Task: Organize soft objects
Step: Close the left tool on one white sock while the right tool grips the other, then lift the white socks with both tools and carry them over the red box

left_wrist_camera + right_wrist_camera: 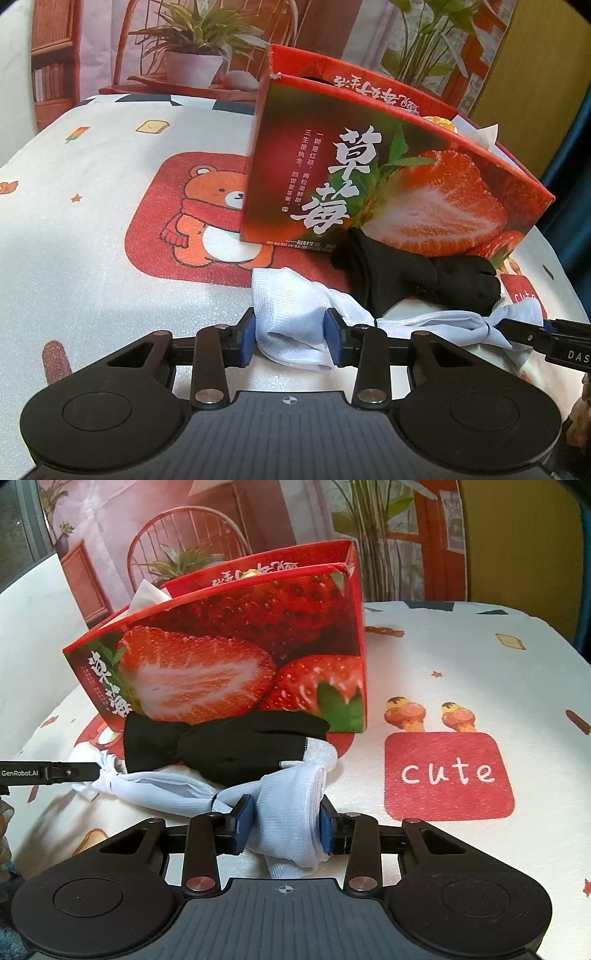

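Observation:
A long white sock (288, 295) lies stretched across the tablecloth in front of a red strawberry box (369, 166). My left gripper (290, 338) is shut on its bunched left end, both blue pads pressing the fabric. My right gripper (284, 823) is shut on the other bunched end of the white sock (288, 794). Each wrist view shows the other gripper's black fingers (517, 328) (74, 771) pinching the cloth from the side. A black sock (406, 277) (229, 746) lies crumpled between the white sock and the strawberry box (240, 646), partly over the white fabric.
The open-topped box stands upright at mid-table with white paper (147, 594) and something orange poking out of it. The printed tablecloth (110, 221) shows a bear patch on the left and a "cute" patch (448, 775) on the right. A backdrop with plants and a chair hangs behind.

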The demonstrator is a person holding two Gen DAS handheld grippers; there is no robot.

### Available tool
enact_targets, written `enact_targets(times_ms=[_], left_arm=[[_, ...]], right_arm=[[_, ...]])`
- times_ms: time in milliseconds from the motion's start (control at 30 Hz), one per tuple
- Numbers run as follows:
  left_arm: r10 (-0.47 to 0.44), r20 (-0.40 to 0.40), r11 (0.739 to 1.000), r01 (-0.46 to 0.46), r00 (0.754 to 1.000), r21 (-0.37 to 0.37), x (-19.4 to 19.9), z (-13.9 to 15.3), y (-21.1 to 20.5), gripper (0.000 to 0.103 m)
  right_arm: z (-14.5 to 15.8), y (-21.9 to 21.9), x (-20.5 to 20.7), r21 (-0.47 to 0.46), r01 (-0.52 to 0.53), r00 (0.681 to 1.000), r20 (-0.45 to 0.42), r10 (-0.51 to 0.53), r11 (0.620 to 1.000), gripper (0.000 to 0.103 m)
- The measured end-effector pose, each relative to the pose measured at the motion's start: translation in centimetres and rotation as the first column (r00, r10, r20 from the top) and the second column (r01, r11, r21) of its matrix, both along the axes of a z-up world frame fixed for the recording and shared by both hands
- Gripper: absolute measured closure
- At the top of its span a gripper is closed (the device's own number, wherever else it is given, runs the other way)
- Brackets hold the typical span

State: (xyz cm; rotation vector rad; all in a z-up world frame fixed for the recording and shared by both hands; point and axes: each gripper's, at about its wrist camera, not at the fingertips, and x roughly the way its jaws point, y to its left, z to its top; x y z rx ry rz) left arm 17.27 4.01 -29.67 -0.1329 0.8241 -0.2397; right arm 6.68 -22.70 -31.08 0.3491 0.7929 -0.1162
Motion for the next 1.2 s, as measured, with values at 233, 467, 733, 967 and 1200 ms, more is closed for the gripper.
enact_targets(times_ms=[233,467,733,967,1200], left_arm=[[-0.017,0.006,1.0,0.017,1.0,-0.003,-0.4,0.1,0.0,0.074],[-0.031,0.036,0.999,0.031,0.999,-0.009,-1.1,0.8,0.0,0.085],[-0.064,0.173,0.997,0.07,0.983,-0.03,-2.9,3.7,-0.3,0.086],[-0.045,0.346,0.995,0.072,0.937,-0.067,-4.5,8.6,0.6,0.086],[-0.059,0.457,0.997,0.079,0.887,-0.025,-4.1,13.5,-0.4,0.086]], right_arm=[[0.1,0.1,0.0,0.009,-0.009,1.0,0.001,0.009,1.0,0.073],[1.0,0.3,-0.3,0.021,-0.028,0.999,0.03,0.027,0.999,0.081],[4.1,0.2,-1.1,0.014,-0.049,0.988,0.148,0.046,0.999,0.082],[7.6,-0.4,-1.6,-0.003,-0.051,0.962,0.269,0.05,0.999,0.082],[11.9,-0.6,-0.6,-0.06,-0.079,0.921,0.377,0.095,0.995,0.082]])
